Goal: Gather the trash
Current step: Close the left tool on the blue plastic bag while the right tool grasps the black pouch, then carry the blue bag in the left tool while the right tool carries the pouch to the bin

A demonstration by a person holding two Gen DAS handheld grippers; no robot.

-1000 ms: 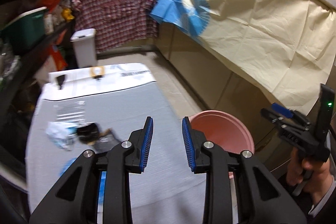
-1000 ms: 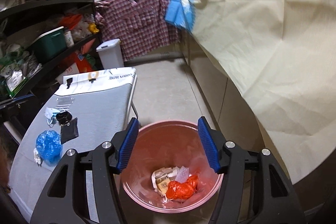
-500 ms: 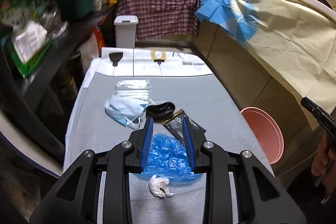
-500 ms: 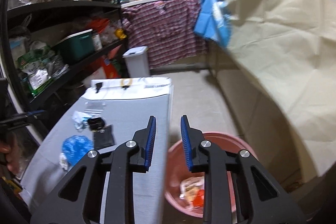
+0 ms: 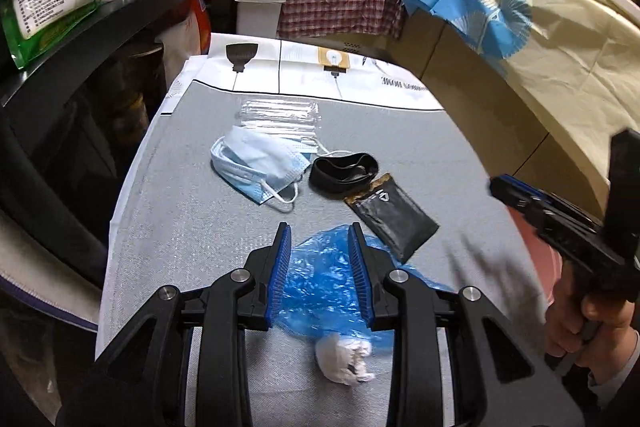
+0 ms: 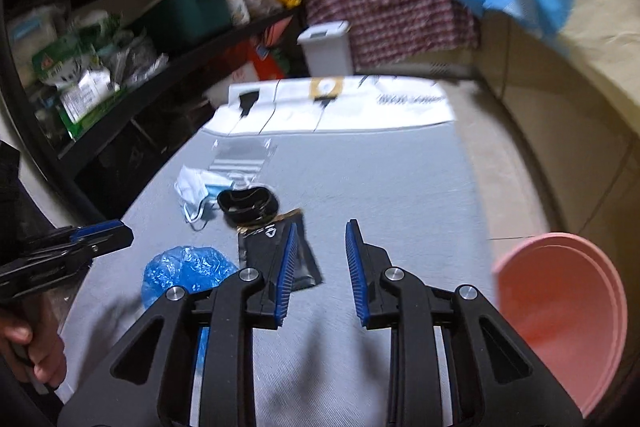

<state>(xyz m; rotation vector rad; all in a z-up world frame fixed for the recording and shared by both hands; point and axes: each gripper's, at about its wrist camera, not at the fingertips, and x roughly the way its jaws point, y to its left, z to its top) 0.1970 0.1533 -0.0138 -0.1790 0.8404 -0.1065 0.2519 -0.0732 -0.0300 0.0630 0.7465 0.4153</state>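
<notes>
the crumpled translucent blue plastic bag is seen lying on the grey cloth-covered table, directly ahead of and below the left gripper, so that its bulk is framed between the two blue-padded fingers. the jaws are held partly open, a moderate gap, and nothing is gripped; whether the pads already touch the plastic cannot be told. a small white crumpled tissue wad lies at the bag's near edge, just under the gripper body.

the right gripper is likewise held partly open and empty, poised over bare cloth, with the flat black foil pouch partly behind its left finger. from that side the bag lies well off to the left.

the left hand is therefore judged the nearer one for the bag. the bag has no marked long axis, so a straight descent and closing should be enough.

the round pink plastic basin, taken to be the trash receptacle, sits off the table's right edge, nearer the right gripper.
</notes>
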